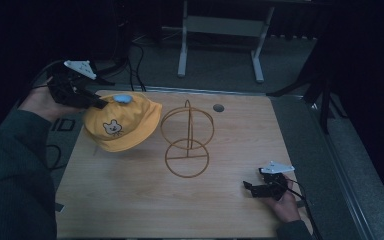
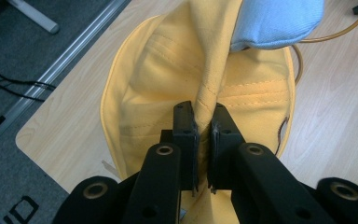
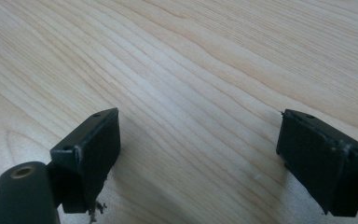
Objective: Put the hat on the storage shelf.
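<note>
A yellow child's hat (image 1: 122, 122) with a bear face and a light blue ear (image 1: 122, 98) hangs over the table's left side, lifted by its edge. My left gripper (image 1: 100, 103) is shut on a fold of the hat (image 2: 205, 105), with the blue ear (image 2: 279, 18) just beyond the jaws. A gold wire stand (image 1: 187, 142), a hoop on a ring base, stands at mid-table to the right of the hat. My right gripper (image 1: 248, 187) rests low near the table's front right, open over bare wood (image 3: 196, 93), holding nothing.
The wooden table (image 1: 130, 200) has a round cable hole (image 1: 218, 107) at its back. A metal rail (image 1: 330, 150) runs along the right edge. Desk legs (image 1: 182, 50) and cables (image 1: 135, 60) lie on the floor behind.
</note>
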A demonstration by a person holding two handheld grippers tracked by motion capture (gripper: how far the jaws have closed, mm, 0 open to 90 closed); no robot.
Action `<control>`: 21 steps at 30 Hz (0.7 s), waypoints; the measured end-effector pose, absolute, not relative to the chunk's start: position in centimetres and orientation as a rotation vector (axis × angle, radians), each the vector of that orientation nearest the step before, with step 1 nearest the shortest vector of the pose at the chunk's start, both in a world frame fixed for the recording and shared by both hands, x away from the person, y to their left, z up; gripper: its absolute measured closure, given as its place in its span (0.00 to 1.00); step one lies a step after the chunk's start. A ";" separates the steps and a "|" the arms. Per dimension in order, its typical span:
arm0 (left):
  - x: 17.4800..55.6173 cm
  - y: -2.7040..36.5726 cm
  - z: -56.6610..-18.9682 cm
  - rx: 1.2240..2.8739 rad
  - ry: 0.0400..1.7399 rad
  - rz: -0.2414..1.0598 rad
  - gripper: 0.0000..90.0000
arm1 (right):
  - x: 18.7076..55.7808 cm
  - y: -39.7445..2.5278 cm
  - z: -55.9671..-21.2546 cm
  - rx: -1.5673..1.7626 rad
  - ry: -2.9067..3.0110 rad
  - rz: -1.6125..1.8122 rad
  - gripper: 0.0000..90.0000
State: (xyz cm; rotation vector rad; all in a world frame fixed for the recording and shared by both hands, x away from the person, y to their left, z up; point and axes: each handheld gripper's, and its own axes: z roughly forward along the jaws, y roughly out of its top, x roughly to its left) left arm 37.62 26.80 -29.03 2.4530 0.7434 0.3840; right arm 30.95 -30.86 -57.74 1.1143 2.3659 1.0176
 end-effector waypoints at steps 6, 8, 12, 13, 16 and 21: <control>37.4 26.8 -28.5 2.440 0.719 0.376 0.93 | 30.9 -30.9 -57.7 1.114 2.366 1.017 0.15; 37.4 26.7 -28.5 2.440 0.716 0.376 0.93 | 30.9 -30.9 -57.7 1.114 2.366 1.017 0.15; 37.3 26.5 -28.2 2.437 0.702 0.373 0.93 | 30.9 -30.9 -57.7 1.114 2.366 1.017 0.15; 37.3 26.5 -28.2 2.437 0.702 0.373 0.93 | 30.9 -30.9 -57.7 1.114 2.366 1.017 0.15; 37.4 26.4 -28.0 2.432 0.691 0.372 0.93 | 30.9 -30.9 -57.7 1.115 2.366 1.017 0.15; 37.4 26.0 -27.7 2.427 0.675 0.368 0.93 | 30.9 -30.9 -57.7 1.115 2.366 1.017 0.15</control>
